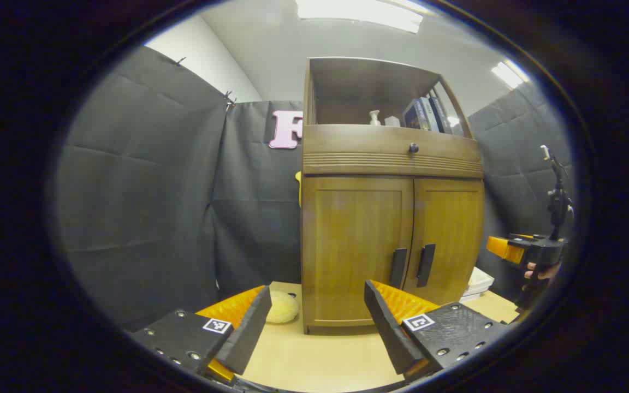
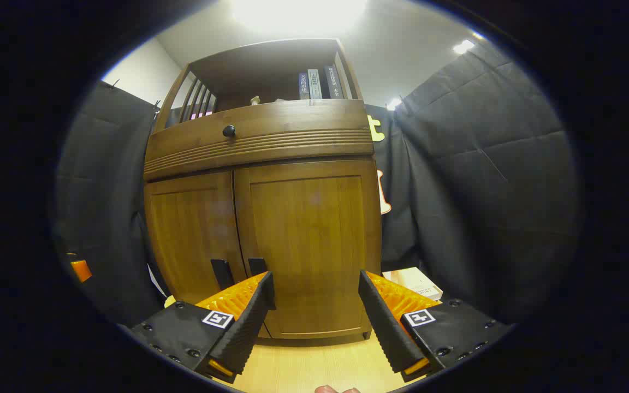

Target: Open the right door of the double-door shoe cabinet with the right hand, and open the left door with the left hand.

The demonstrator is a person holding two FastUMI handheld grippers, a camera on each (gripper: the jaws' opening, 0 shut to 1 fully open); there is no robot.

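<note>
The shoe cabinet (image 1: 358,240) looks like smooth, semi-glossy wood; the table (image 1: 314,355) is pale matt wood.

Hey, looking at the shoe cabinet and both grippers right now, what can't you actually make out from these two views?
- Inside of the shoe cabinet: hidden by both closed doors, in either view.
- Right door handle: lower part hidden behind the right gripper finger, right gripper view.
- Books on the top shelf: spines too small to read.
- Pale round object: partly behind the left gripper finger, unidentifiable.
</note>
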